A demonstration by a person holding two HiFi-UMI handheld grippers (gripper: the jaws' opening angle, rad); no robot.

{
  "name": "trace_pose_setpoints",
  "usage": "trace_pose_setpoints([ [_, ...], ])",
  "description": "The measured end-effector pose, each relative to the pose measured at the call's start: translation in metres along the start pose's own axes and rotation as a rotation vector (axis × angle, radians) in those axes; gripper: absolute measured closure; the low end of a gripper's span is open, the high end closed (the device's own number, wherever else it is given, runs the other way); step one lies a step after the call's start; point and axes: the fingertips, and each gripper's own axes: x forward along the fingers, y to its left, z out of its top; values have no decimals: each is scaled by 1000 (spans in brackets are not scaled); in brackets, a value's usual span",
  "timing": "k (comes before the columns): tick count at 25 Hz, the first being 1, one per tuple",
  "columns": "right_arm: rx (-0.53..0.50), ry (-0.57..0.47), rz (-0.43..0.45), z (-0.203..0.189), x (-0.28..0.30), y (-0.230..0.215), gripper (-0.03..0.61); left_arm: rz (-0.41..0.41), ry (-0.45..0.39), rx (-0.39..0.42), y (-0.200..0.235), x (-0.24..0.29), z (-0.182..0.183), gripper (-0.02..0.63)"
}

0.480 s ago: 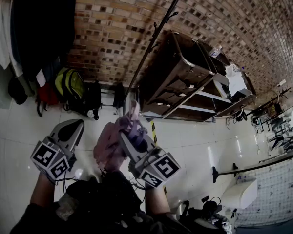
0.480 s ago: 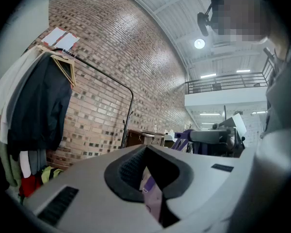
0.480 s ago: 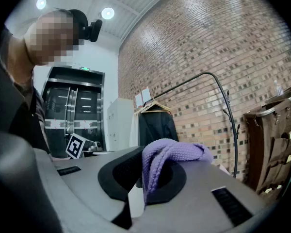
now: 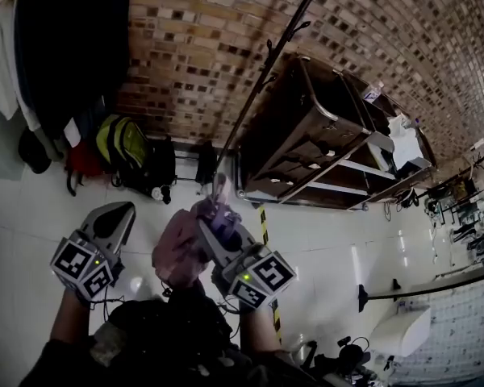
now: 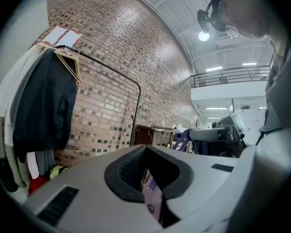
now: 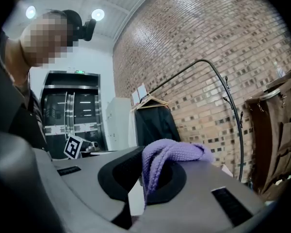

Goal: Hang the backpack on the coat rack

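Note:
A pink and lilac backpack (image 4: 181, 248) hangs low in the middle of the head view. My right gripper (image 4: 218, 236) is shut on its lilac knitted strap (image 6: 172, 154), which loops out over the jaws. Left of the bag and apart from it, my left gripper (image 4: 117, 216) has its jaws together. A pale lilac scrap (image 5: 153, 203) shows in the slit between them; whether it is pinched I cannot tell. The coat rack (image 4: 262, 83) is a thin black pole with hooks, straight ahead against the brick wall, and its pole (image 5: 135, 125) also shows in the left gripper view.
A garment rail with a dark jacket (image 4: 64, 39) and white clothes fills the upper left. A yellow-green backpack (image 4: 121, 147) and other bags lie on the floor below it. A dark brown cabinet (image 4: 315, 135) stands right of the rack. The floor is white tile (image 4: 331, 240).
The wall, rack and cabinet have slid slightly right and down in the head view. Both grippers and the backpack keep the same stance.

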Motion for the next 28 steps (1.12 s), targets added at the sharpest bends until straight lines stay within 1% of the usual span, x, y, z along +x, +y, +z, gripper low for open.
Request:
trace_pose_setpoints([
  [5, 27, -8, 34, 9, 33, -59, 578, 30, 3, 6, 29, 53, 5, 576],
  [8, 37, -4, 58, 16, 52, -97, 578, 44, 22, 2, 43, 90, 8, 577],
  [14, 60, 8, 91, 40, 85, -169, 578, 52, 35, 10, 63, 169, 26, 577],
  [18, 49, 7, 104, 55, 96, -217, 578, 56, 33, 11, 71, 221, 38, 576],
  [22, 48, 32, 121, 66, 101, -257, 578, 68, 26, 18, 81, 266, 46, 575],
  [28, 38, 20, 134, 80, 107, -314, 578, 117, -5, 22, 93, 315, 61, 577],
])
